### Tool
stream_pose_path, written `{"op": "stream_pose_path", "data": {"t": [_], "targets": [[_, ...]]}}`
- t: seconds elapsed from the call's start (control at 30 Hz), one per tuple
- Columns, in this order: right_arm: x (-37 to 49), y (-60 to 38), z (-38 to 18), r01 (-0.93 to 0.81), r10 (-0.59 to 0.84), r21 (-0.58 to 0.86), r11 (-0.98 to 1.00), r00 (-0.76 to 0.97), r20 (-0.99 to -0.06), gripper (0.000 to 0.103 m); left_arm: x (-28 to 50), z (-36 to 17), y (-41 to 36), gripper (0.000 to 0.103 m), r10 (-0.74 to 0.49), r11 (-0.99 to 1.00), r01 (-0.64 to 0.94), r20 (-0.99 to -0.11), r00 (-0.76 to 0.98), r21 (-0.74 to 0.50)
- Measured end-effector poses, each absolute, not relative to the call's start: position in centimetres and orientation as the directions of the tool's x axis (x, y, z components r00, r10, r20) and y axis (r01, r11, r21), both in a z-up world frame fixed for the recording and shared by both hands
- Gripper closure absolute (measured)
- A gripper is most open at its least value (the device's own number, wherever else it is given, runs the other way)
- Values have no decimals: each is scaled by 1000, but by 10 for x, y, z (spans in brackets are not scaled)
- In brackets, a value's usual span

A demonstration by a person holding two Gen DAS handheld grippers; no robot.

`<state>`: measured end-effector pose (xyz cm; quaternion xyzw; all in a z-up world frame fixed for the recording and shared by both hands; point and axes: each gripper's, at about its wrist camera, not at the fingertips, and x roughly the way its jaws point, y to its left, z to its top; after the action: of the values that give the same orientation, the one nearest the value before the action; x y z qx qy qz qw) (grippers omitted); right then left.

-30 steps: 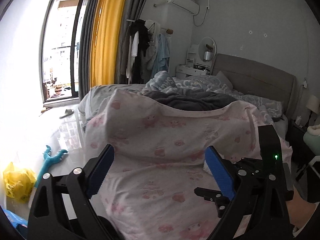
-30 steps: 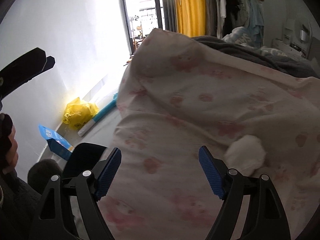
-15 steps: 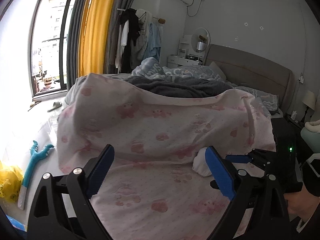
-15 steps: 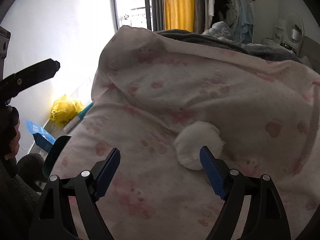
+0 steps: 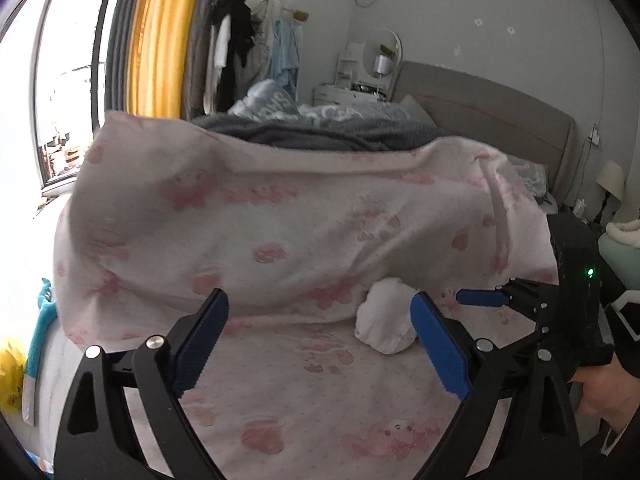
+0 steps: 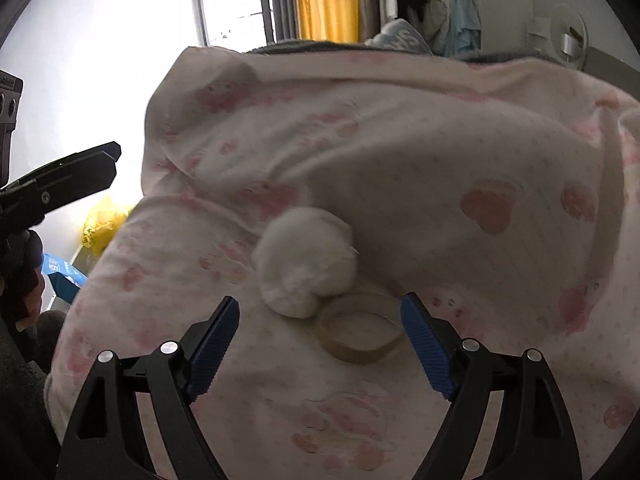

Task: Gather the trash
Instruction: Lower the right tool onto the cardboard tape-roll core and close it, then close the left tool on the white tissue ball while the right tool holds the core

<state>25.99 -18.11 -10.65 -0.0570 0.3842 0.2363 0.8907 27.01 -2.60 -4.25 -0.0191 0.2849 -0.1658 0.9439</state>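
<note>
A crumpled white tissue wad point(image 6: 306, 258) lies on the pink-printed quilt point(image 6: 440, 152) of the bed. Touching its near side is a beige tape ring point(image 6: 362, 334), lying flat. My right gripper point(image 6: 320, 330) hovers just short of both, jaws wide open, with the ring partly between its blue pads point(image 6: 426, 344). In the left wrist view the same tissue wad point(image 5: 384, 318) sits beside the right pad of my left gripper point(image 5: 320, 328), which is open and empty. The right gripper point(image 5: 484, 297) shows there at the right edge, held by a hand point(image 5: 604, 396).
A yellow plastic bag point(image 6: 100, 224) and a blue box point(image 6: 64, 276) lie on the floor left of the bed. A teal tool point(image 5: 38, 328) lies by the bed's left edge. Grey blankets point(image 5: 304, 130), a headboard point(image 5: 500, 120) and hanging clothes point(image 5: 248, 44) lie beyond.
Both grippers have moved forward and down toward the quilt. The tissue wad has come much closer in both views, and the tape ring has come into the right wrist view.
</note>
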Motion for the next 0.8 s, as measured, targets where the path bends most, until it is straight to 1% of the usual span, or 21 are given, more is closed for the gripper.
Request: {"op": "stream_pose_path", "data": {"t": [0.23, 0.43, 0.47, 0.57, 0.67, 0.73, 0.8], "targets": [[271, -194, -119, -453, 375, 97, 886, 579, -724, 19, 290, -59, -49, 9, -374, 923, 358, -564, 737, -143], [279, -200, -135, -495, 391, 92, 864, 545, -742, 20, 303, -73, -73, 9, -411, 900, 413, -596, 690, -142], [281, -199, -138, -507, 399, 95, 857, 535, -745, 22, 305, -75, -76, 9, -413, 898, 416, -601, 684, -144], [286, -196, -146, -534, 412, 101, 839, 503, -759, 30, 312, -83, -85, 9, -416, 896, 416, -615, 669, -153], [290, -196, -150, -543, 416, 104, 833, 491, -765, 35, 317, -89, -93, 9, -423, 893, 418, -625, 656, -166], [293, -198, -149, -537, 418, 111, 836, 492, -764, 43, 321, -92, -96, 9, -425, 892, 418, -631, 649, -171], [294, -204, -148, -530, 425, 125, 838, 492, -760, 46, 325, -97, -99, 9, -426, 892, 414, -637, 642, -179]]}}
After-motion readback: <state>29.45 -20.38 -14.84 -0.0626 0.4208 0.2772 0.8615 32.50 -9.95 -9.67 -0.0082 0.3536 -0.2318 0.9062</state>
